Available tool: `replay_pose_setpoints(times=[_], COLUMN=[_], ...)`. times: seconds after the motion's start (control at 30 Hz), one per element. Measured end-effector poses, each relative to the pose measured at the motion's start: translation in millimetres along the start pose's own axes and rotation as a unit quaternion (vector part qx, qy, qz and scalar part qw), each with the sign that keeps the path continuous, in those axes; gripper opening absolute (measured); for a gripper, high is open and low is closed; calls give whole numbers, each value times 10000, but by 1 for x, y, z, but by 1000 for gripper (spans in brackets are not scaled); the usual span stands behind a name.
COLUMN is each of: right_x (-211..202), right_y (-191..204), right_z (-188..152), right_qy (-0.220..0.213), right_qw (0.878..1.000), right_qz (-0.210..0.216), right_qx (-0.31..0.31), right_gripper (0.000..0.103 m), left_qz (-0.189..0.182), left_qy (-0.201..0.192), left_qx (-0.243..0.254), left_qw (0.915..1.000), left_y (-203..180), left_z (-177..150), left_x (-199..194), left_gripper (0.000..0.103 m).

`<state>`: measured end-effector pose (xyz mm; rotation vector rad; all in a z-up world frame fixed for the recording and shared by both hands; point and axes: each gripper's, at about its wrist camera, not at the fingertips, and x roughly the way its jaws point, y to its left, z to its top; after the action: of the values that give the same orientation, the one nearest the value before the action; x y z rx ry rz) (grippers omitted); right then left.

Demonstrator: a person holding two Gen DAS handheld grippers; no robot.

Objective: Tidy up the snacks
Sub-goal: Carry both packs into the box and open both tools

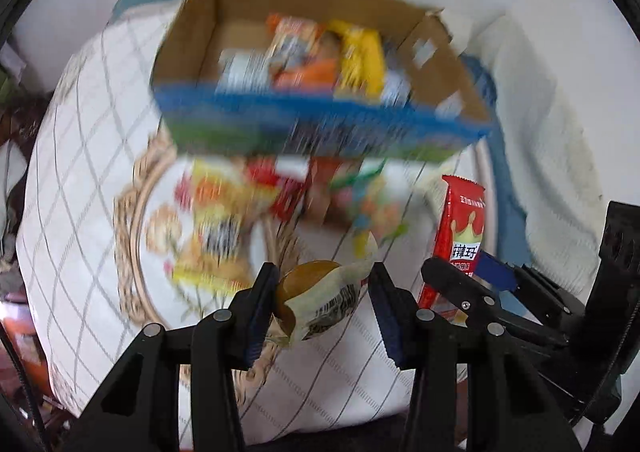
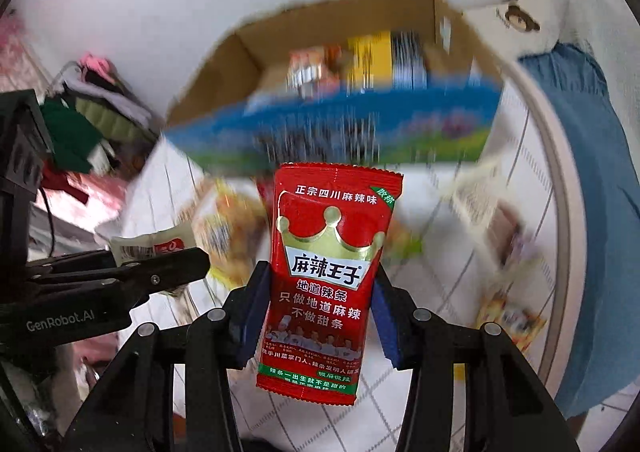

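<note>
My left gripper (image 1: 323,284) is shut on a wrapped bun (image 1: 320,300), brown bread in a pale printed wrapper, held above the table. My right gripper (image 2: 320,284) is shut on a red spicy-strip packet (image 2: 326,276) with a gold crown, standing upright between the blue pads. That red packet (image 1: 456,236) and the right gripper (image 1: 472,284) also show at the right of the left wrist view. Ahead stands an open cardboard box (image 1: 320,124) with a blue and green front, holding several snack packs. The same box (image 2: 336,128) is blurred in the right wrist view.
A round tray (image 1: 132,220) with a woven rim holds loose snack packets (image 1: 216,228) in front of the box, on a white checked tablecloth (image 1: 80,156). A blue cloth (image 2: 592,212) hangs at the right. Clothes (image 2: 92,108) are piled at the left, beyond the table.
</note>
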<state>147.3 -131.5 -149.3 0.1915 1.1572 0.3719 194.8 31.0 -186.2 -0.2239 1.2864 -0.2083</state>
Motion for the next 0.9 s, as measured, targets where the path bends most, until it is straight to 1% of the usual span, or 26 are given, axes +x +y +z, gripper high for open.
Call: replay_pose_setpoints(times=[0.03, 0.1, 0.23, 0.27, 0.43, 0.53, 0.63, 0.73, 0.8, 0.83, 0.87, 0.9], right_x=[-7, -21, -38, -37, -20, 2, 23, 44, 60, 66, 71, 75], right_y=[-1, -4, -12, -15, -29, -43, -56, -72, -83, -89, -94, -98], right_z=[12, 36, 93, 108, 169, 193, 201, 196, 189, 184, 178, 172], right_qy=[-117, -345, -776, -853, -942, -818, -742, -728, -686, -701, -730, -744], right_qw=[9999, 9994, 9967, 9958, 9940, 9945, 9919, 9832, 9727, 9659, 9567, 9505], right_qz=[1, -13, -228, -313, -542, -463, -490, -432, -300, -267, -197, -166], right_qx=[-7, -10, -58, -75, 98, 454, 911, 1617, 2198, 2478, 2812, 3012], right_gripper=[50, 50, 50, 50, 50, 50, 50, 51, 51, 51, 51, 51], left_qz=[16, 8, 117, 149, 406, 601, 802, 974, 1065, 1112, 1192, 1237], left_qy=[-58, -195, -375, -385, -341, -216, -80, 85, 204, 252, 305, 354], left_qx=[40, 55, 135, 145, 34, -28, -53, -115, -149, -160, -158, -162], left_qw=[10000, 9998, 9991, 9990, 9986, 9980, 9967, 9951, 9940, 9933, 9923, 9916], left_y=[4, -1, -3, -2, 8, 19, 29, 39, 45, 47, 50, 52], left_z=[7, 32, 89, 98, 157, 189, 208, 223, 233, 237, 241, 245], left_x=[0, -7, -8, -6, 9, 27, 46, 65, 78, 83, 91, 97], left_gripper=[44, 44, 44, 44, 44, 44, 44, 44, 44, 44, 44, 44])
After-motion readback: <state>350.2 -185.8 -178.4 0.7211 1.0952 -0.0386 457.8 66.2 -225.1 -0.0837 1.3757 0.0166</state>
